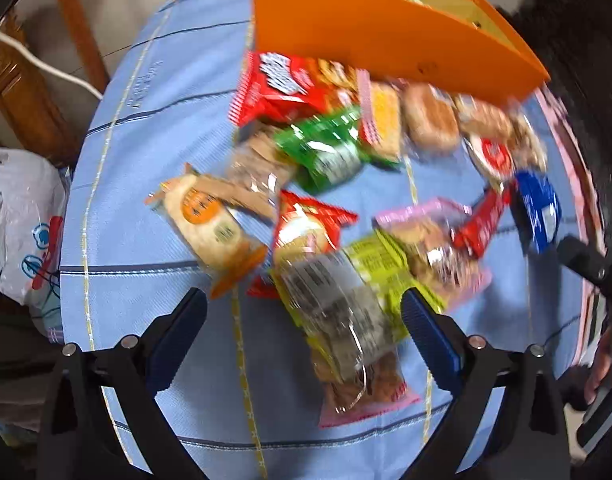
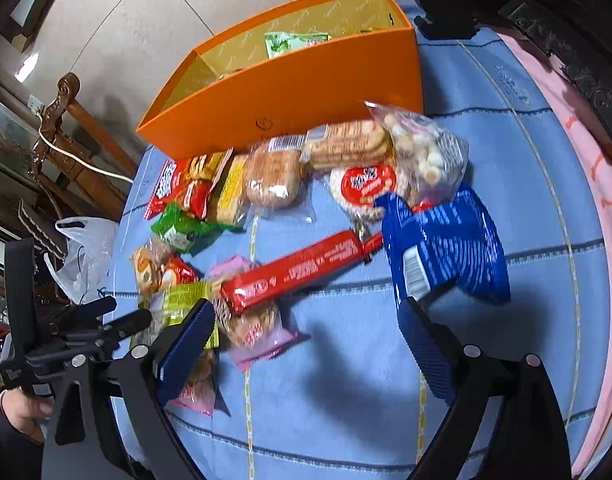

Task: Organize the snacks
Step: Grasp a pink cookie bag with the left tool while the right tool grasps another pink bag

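Note:
Several wrapped snacks lie scattered on a blue checked tablecloth point(image 1: 146, 240) in front of an orange box point(image 1: 366, 32), which also shows in the right wrist view point(image 2: 298, 92) with a green packet point(image 2: 290, 42) inside. My left gripper point(image 1: 304, 308) is open above a clear and yellow-green snack bag point(image 1: 346, 300), not touching it. My right gripper point(image 2: 306, 320) is open above the cloth, with a long red bar point(image 2: 298, 268) just ahead, a blue bag point(image 2: 446, 248) near its right finger and a pink-wrapped snack point(image 2: 258, 332) near its left finger.
A white plastic bag point(image 1: 18, 224) hangs off the table's left edge by wooden furniture point(image 1: 22, 92). A pink cloth point(image 2: 586, 168) borders the right edge beside dark carved wood point(image 2: 566, 20). The left gripper shows at the left of the right wrist view point(image 2: 86, 328).

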Demonstrator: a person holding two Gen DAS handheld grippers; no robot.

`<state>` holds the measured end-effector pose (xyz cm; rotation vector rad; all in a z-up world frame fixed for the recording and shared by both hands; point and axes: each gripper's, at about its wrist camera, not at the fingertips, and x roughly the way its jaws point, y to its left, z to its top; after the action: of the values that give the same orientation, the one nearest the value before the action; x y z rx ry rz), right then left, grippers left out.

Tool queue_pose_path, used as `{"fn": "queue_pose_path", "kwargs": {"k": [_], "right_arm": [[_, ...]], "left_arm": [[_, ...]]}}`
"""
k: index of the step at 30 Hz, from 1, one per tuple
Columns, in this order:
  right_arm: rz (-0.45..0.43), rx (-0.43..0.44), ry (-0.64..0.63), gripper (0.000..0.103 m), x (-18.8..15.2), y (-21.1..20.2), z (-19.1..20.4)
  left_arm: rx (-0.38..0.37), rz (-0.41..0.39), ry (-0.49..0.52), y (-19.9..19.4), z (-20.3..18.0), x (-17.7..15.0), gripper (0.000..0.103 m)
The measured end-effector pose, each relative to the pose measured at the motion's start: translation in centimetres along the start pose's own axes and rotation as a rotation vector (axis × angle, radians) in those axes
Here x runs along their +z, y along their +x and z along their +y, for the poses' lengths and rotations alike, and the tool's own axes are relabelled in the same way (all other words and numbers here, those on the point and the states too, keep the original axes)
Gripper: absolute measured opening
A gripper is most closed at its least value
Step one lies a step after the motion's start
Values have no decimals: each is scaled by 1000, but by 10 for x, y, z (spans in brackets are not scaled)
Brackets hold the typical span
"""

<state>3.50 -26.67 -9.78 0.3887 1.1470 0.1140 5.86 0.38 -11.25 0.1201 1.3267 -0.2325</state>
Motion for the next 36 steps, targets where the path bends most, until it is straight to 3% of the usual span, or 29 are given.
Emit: {"fn": "queue_pose_path", "kwargs": {"k": [6,10,13,17,18,20,21,22,29,31,33,34,36], "right_arm": [[45,9,-47,94,-21,7,5],[72,-8,-127,94,-34,17,15],[87,-18,-193,94,-37,28,24],[108,-4,-214,94,-34,40,32],[114,5,-216,94,-33,43,35],[140,17,-224,94,-31,50,39],[151,23,-228,94,-31,53,41],[157,26,-230,94,-31,55,42],[167,36,-289,94,-27,74,66],[172,-10,-337,94,-26,87,76],[169,-62,-397,85,-26,102,84],[143,-112,-458,69,-27,106,90],[130,-175,-542,54,-29,108,100]], "left_arm": [[-20,40,-26,2,5,-22,96],[-80,87,-36,8,1,-36,96],[-103,126,-37,20,-8,-43,96],[-149,161,-110,45,-11,-46,95],[-154,156,-125,48,-10,-47,93],[-123,126,-112,49,-11,-47,70],[-130,120,-85,47,-14,-46,52],[-126,119,-62,44,-16,-46,45],[-98,96,-71,16,-2,-61,39],[-87,95,-78,15,8,-65,38],[-98,98,-98,14,19,-65,37],[-107,98,-105,14,20,-66,37],[-112,93,-112,14,19,-66,39]]}}
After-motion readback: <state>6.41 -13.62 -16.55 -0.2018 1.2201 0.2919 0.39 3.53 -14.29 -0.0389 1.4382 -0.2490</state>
